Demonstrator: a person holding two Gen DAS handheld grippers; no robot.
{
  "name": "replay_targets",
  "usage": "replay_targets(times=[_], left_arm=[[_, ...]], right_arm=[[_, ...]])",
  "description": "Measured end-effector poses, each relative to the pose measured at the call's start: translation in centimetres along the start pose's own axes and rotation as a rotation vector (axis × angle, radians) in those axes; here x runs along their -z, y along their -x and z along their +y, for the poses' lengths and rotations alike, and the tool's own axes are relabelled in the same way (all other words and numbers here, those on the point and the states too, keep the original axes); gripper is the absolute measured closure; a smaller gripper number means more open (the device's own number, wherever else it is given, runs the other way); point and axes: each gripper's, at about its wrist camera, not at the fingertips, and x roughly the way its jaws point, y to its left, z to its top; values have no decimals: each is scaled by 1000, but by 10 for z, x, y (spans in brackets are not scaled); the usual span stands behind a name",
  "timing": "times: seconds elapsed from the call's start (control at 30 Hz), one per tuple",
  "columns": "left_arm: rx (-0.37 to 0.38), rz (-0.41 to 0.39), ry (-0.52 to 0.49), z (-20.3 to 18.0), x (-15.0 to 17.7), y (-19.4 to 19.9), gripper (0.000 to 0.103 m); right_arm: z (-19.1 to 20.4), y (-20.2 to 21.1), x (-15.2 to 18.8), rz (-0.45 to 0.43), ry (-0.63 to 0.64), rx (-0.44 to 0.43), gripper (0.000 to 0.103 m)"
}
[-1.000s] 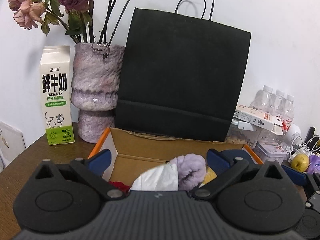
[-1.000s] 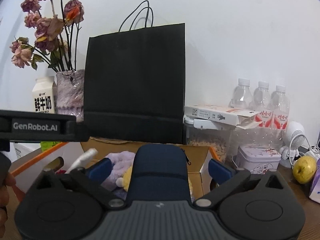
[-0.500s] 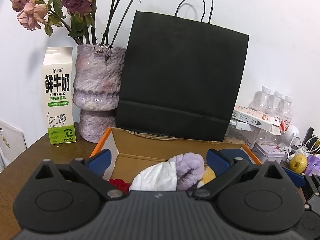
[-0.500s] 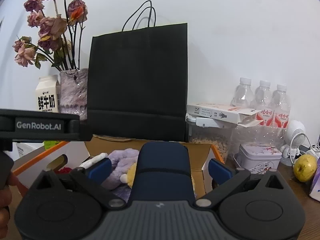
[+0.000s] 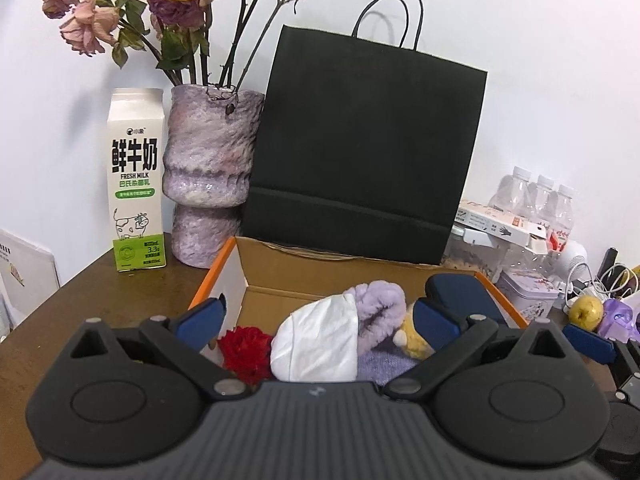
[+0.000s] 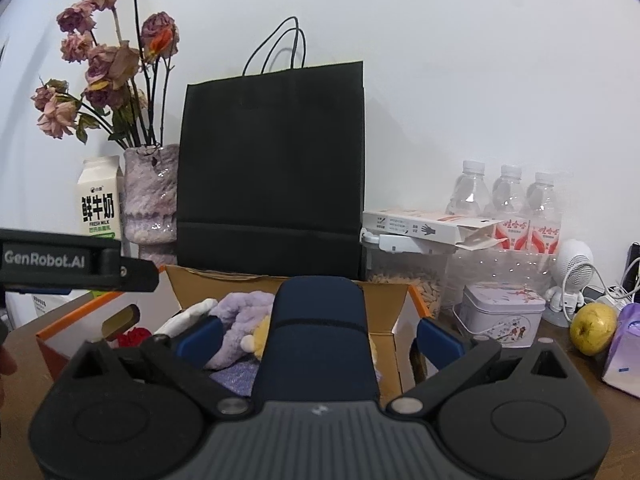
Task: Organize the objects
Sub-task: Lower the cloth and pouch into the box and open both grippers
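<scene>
A: While the left gripper (image 5: 316, 318) hangs above the near edge of the cardboard box (image 5: 280, 272), how do its jaws stand?

B: Spread wide, with nothing between them; the box contents show in the gap: a red flower (image 5: 244, 350) at the left, a white cloth (image 5: 320, 344) over a fluffy purple item (image 5: 380, 308), and a small yellow plush (image 5: 412, 344) at the right.

A: And the right gripper (image 6: 318, 334)?

B: Its jaws are also well apart; a dark blue case (image 6: 318, 336) stands upright between the blue fingers (image 6: 438, 338), but there is a gap on either side, so I cannot tell what holds it; its top sits over the right part of the box.

A: What lies around the box?

B: A black paper bag (image 5: 364, 148) stands just behind it; a purple vase (image 5: 210, 168) of dried roses (image 5: 176, 4) and a milk carton (image 5: 136, 176) are to the left; water bottles (image 6: 508, 196), a printed tin (image 6: 500, 316) and a yellow fruit (image 6: 592, 330) are to the right, all on the brown table (image 5: 80, 300).
</scene>
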Motion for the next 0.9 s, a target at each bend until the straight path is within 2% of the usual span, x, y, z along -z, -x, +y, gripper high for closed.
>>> replay_targets(times=[0.3, 0.9], left_arm=[[12, -10, 4, 3, 15, 30, 0], [18, 25, 0, 15, 52, 92, 0]], right_arm=[[0, 31, 10, 3, -11, 2, 0], [16, 105, 38, 44, -22, -17, 0]])
